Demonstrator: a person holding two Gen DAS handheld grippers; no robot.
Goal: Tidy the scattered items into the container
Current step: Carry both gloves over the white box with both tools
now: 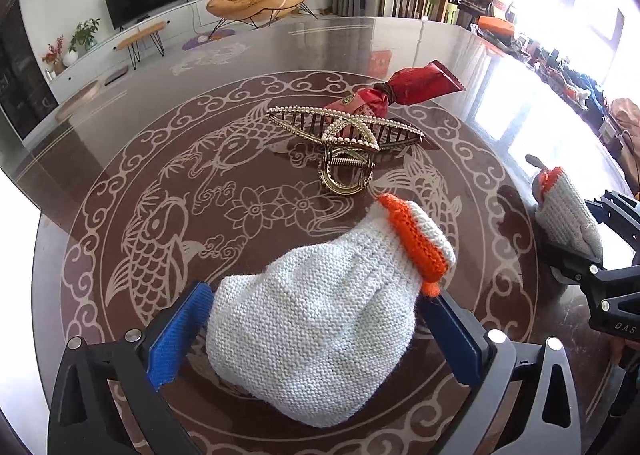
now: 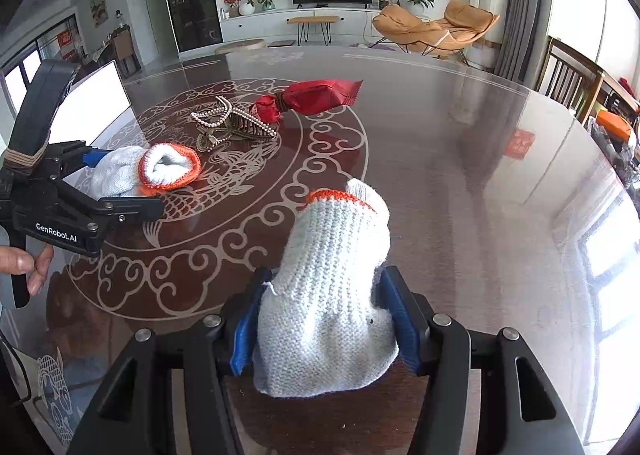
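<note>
Each white knit glove with an orange cuff sits between a pair of tongs. The left glove (image 1: pixel 320 319) lies between the blue pads of the left tongs (image 1: pixel 316 319), body low against the surface (image 1: pixel 120 159), cuff pointing away and to the right. Both pads meet the knit at its sides, so the left tongs read as pinching the left glove.

The right glove (image 2: pixel 332 295) stands between the pads of the right tongs (image 2: pixel 326 325), long axis running away from the camera, cuff uppermost. The pads flank it closely and appear to pinch it; how firmly cannot be told.

Beyond the gloves, toward the centre of the surface, lie a pearl hair claw (image 1: pixel 344 135) and, touching it on the far side, a red snack packet (image 1: pixel 404 89). The claw's long axis runs crosswise to the left tongs, and it lies nearer the left hand than the right.

No container is identifiable in either view. Judgement: both gloves are gripped and await transfer; the destination must be located first.
</note>
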